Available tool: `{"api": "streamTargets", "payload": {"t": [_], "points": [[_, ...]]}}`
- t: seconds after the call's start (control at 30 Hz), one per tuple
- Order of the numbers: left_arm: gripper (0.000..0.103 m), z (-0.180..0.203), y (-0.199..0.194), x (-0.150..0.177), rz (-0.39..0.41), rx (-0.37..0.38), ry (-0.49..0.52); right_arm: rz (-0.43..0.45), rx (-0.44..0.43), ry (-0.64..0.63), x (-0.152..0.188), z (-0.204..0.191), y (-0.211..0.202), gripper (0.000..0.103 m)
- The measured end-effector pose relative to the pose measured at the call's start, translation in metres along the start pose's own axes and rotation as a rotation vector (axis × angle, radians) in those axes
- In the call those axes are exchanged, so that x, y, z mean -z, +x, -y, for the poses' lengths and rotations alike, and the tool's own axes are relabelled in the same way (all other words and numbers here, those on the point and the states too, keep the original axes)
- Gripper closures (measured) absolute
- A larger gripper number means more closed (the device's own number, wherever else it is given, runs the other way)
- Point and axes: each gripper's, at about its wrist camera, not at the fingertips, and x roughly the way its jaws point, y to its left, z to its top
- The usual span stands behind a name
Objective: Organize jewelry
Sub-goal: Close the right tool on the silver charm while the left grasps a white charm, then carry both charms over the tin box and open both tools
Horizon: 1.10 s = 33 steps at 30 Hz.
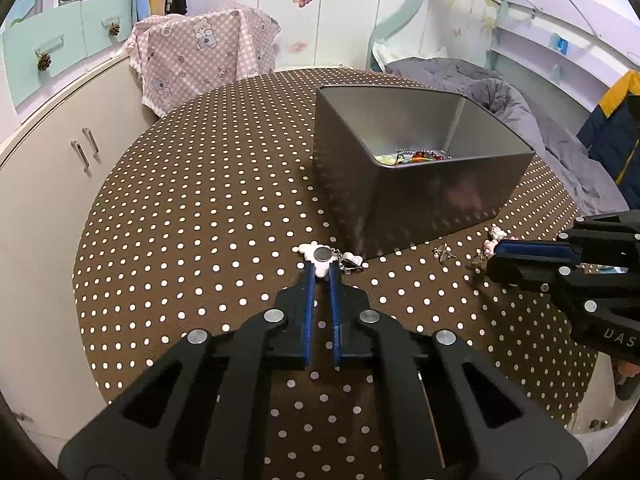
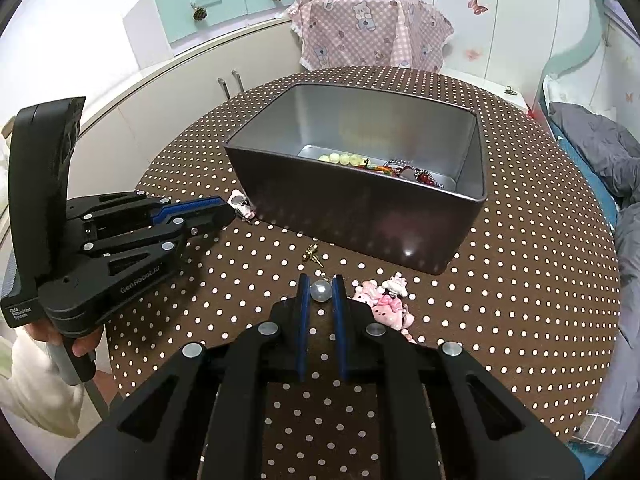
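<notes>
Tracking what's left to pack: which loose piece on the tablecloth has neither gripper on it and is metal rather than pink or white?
The small gold charm lying alone in front of the tin, between the two grippers.

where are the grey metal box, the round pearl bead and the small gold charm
grey metal box [image 2: 360, 216], right wrist view, on its front wall
round pearl bead [image 2: 321, 291], right wrist view, on its middle
small gold charm [image 2: 311, 255], right wrist view, on its body

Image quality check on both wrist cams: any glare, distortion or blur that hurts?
Left wrist: heavy fisheye bending of the table edge, dark vignette corners, sharp focus, the tin box front showing a soft sheen. Right wrist: same bending, a bright glare spot low on the tin box front, the pearl bead crisp.
</notes>
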Motion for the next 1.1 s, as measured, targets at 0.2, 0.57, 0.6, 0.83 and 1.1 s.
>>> {"api": "streamTargets", "payload": {"t": [0.2, 0.57, 0.6, 0.83, 1.1], "points": [[0.096, 0.003, -0.009, 0.000, 0.021, -0.010, 0.004, 0.017, 0.002, 0.005, -0.002, 0.003, -0.006, 0.093], [0.097, 0.007, -0.027, -0.001, 0.066, -0.029, 0.002, 0.039, 0.003, 0.013, -0.003, 0.007, -0.013, 0.093], [0.097, 0.007, -0.028, -0.002, 0.069, -0.028, 0.001, 0.045, 0.001, 0.011, -0.003, 0.008, -0.016, 0.093], [0.097, 0.012, -0.048, -0.011, 0.129, -0.041, 0.014, 0.105, 0.012, -0.001, -0.013, 0.013, -0.034, 0.093], [0.097, 0.022, -0.062, -0.033, 0.199, -0.026, 0.043, 0.171, 0.033, -0.006, -0.029, 0.019, -0.050, 0.093]]}}
